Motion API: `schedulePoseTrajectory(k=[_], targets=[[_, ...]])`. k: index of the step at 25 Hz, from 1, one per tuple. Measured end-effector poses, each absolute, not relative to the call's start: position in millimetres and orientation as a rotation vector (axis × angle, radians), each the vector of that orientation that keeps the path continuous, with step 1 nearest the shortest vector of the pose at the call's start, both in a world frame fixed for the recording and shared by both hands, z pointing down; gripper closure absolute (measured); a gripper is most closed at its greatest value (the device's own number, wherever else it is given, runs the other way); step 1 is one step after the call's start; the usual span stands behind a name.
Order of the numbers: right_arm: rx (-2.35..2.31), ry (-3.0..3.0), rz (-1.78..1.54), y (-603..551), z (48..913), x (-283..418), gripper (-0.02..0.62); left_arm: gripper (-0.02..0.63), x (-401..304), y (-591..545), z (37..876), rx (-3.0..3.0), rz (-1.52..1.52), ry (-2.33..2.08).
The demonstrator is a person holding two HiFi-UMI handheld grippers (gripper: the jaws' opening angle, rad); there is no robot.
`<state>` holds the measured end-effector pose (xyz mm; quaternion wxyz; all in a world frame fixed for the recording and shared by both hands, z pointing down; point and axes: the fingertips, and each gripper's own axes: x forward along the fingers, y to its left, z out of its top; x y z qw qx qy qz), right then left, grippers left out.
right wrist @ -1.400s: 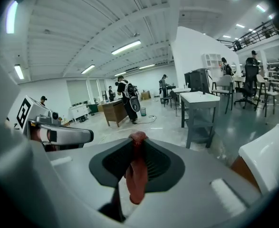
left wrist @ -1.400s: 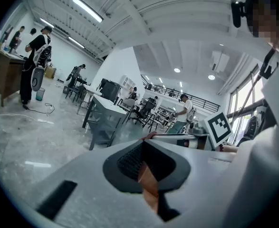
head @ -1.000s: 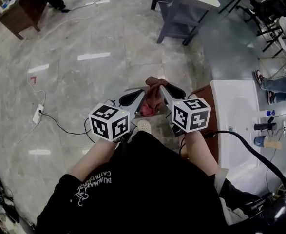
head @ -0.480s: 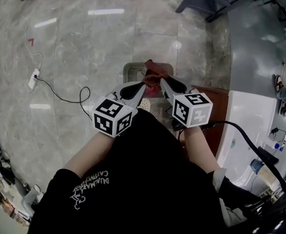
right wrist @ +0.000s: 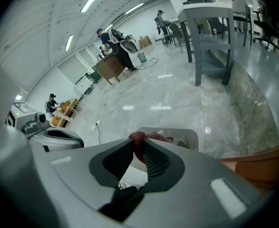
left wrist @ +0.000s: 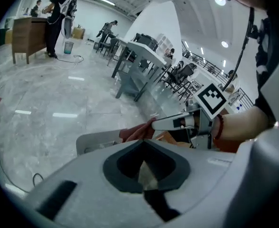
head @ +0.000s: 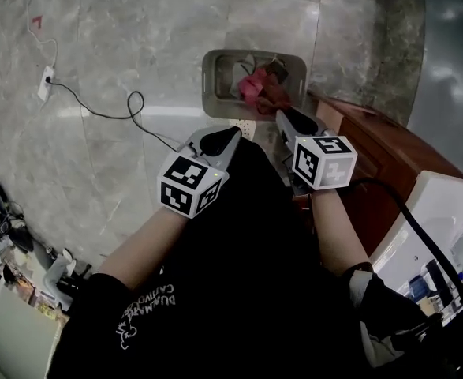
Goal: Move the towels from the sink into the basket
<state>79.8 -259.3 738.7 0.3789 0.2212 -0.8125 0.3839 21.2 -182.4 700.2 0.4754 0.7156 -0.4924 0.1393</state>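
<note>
My right hand-held gripper (head: 281,114) grips a dark red cloth towel (head: 272,91) over the far grey rectangular plastic basket (head: 212,85) on the floor. My left hand-held gripper (head: 233,133), nearer, is clenched, jaws together.

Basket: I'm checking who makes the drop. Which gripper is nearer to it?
Right. The right gripper is at the near rim of the basket, shut on a dark red towel reaching into it. The left gripper is short of that rim.

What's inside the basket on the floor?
The basket holds a pink towel and a dark red towel, gripped by the right gripper. Whatever is beneath them is covered.
</note>
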Motion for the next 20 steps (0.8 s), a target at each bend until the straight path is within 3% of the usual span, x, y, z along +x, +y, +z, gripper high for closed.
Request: schedulePoseTrajectory(k=[20], targets=[[0.511, -1.856, 1.065, -241.9, 980.9, 99.5, 0.532, 0.603, -6.4, -140.3, 932.8, 1.464, 0.383, -1.117]])
